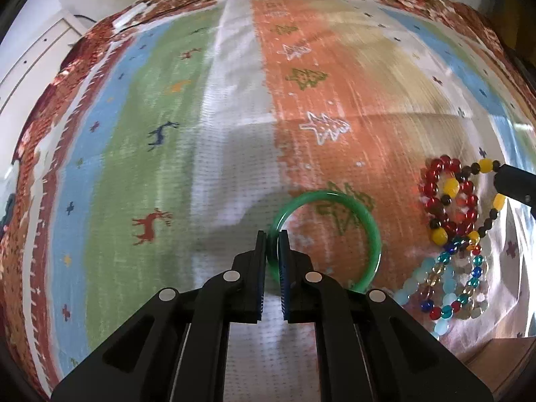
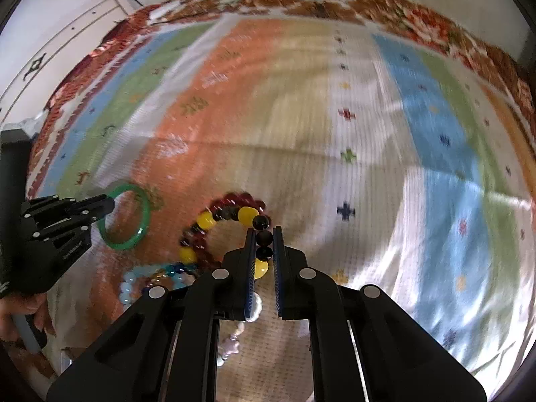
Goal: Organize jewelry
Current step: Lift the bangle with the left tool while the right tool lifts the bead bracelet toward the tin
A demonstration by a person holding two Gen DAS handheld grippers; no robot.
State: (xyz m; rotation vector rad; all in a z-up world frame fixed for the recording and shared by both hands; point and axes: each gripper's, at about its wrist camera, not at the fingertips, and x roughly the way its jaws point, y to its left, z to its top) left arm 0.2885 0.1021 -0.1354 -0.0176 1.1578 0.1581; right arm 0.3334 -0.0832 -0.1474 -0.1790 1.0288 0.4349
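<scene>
My left gripper (image 1: pixel 272 238) is shut on the rim of a green bangle (image 1: pixel 368 221), which lies on the striped cloth. In the right wrist view the left gripper (image 2: pixel 109 201) grips the same green bangle (image 2: pixel 142 231) at the left. My right gripper (image 2: pixel 263 234) is shut on a yellow-and-black bead bracelet (image 2: pixel 206 219), pinching its black beads. A red bead bracelet (image 2: pixel 241 197) lies under it. In the left wrist view the yellow-and-black bracelet (image 1: pixel 450 186) overlaps the red bracelet (image 1: pixel 435 181), with the right gripper's tip (image 1: pixel 512 182) at the edge.
A pile of blue, pale and mixed-colour bead bracelets (image 1: pixel 445 288) lies near the cloth's front edge, also in the right wrist view (image 2: pixel 157 278). The striped cloth (image 1: pixel 234 134) with deer and tree motifs covers the table. A white cabinet (image 2: pixel 67 33) stands behind at the left.
</scene>
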